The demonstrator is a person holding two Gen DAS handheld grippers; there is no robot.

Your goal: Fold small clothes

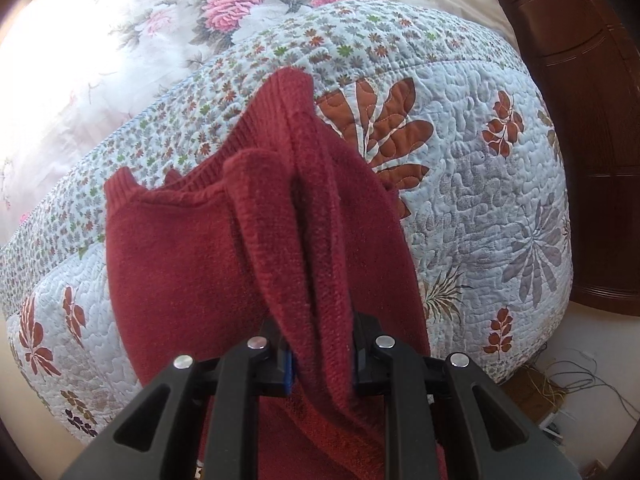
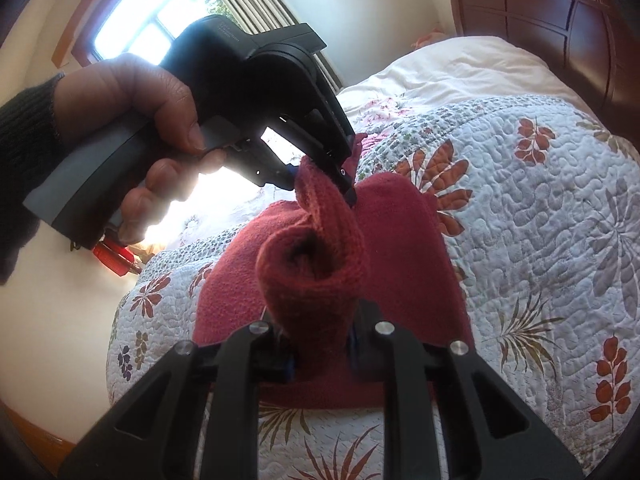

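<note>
A dark red knitted sweater hangs lifted above the quilted bed. In the left wrist view my left gripper is shut on a bunched fold of its edge, and the ribbed neckline droops to the left. In the right wrist view my right gripper is shut on a rolled part of the same red sweater. The left gripper, held by a person's hand, pinches the sweater's knit just beyond it. Both sets of fingertips are mostly hidden by the cloth.
A white quilt with red and grey leaf prints covers the bed, with a pink floral sheet further back. A dark wooden headboard stands at the right. A window with curtains is at the back left. Cables lie on the floor.
</note>
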